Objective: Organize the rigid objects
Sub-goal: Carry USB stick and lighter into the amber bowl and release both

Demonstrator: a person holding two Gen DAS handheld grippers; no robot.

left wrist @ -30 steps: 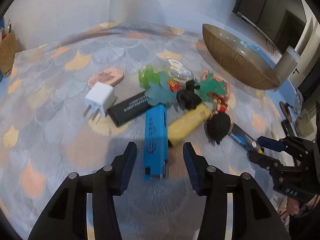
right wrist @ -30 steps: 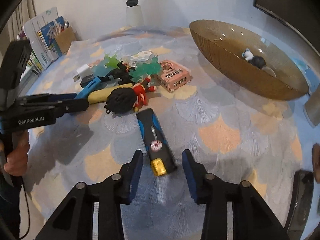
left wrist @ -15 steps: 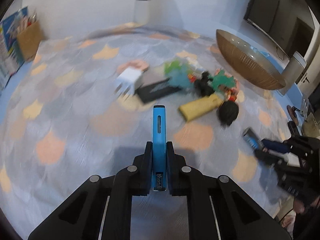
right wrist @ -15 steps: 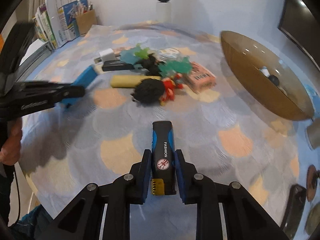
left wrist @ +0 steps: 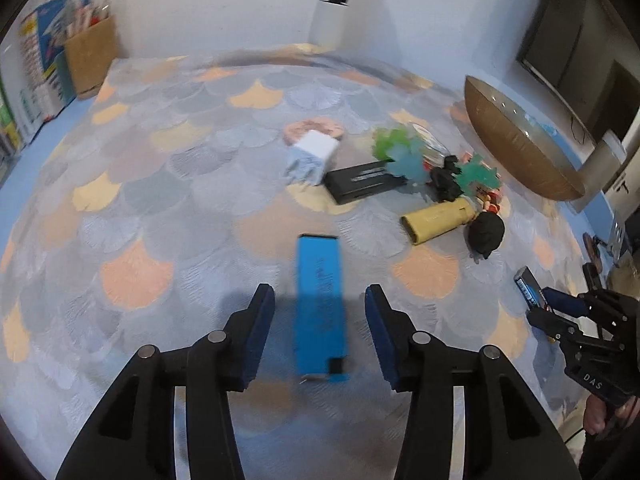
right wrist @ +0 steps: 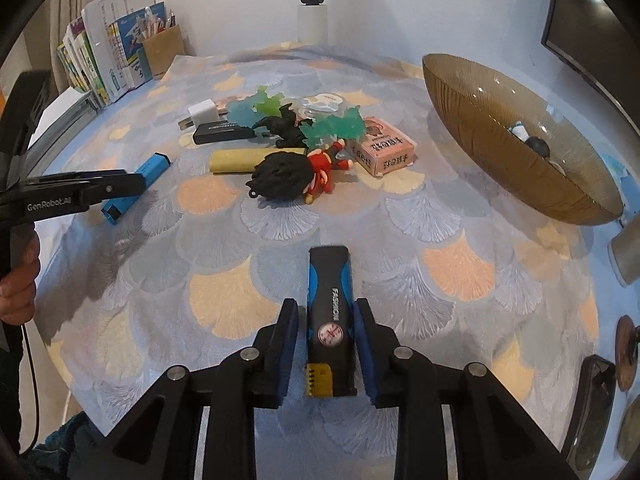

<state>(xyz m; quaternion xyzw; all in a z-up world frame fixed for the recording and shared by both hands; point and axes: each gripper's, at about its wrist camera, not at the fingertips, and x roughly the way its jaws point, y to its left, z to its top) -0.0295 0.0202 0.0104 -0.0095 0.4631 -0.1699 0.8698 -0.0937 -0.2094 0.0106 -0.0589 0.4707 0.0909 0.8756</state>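
Note:
A blue lighter (left wrist: 320, 308) lies flat on the patterned cloth between the fingers of my open left gripper (left wrist: 320, 332); it also shows in the right wrist view (right wrist: 136, 188). A black and blue lighter (right wrist: 330, 324) sits between the fingers of my right gripper (right wrist: 325, 344), whose pads stand a little off its sides. A pile of small things lies further back: a yellow lighter (left wrist: 438, 222), a black lighter (left wrist: 364, 182), a white charger plug (left wrist: 312, 156), a black-haired figurine (right wrist: 292, 176), green plastic pieces (right wrist: 336, 128) and a pink box (right wrist: 382, 150).
A large brown glass bowl (right wrist: 496, 136) with small items inside stands at the right. Books and a pencil holder (right wrist: 160, 48) stand at the far left corner. A dark phone (right wrist: 588, 396) lies near the right table edge.
My left gripper has opened and the blue lighter now lies flat on the cloth. My right gripper has loosened around the black and blue lighter, which has come down to the cloth.

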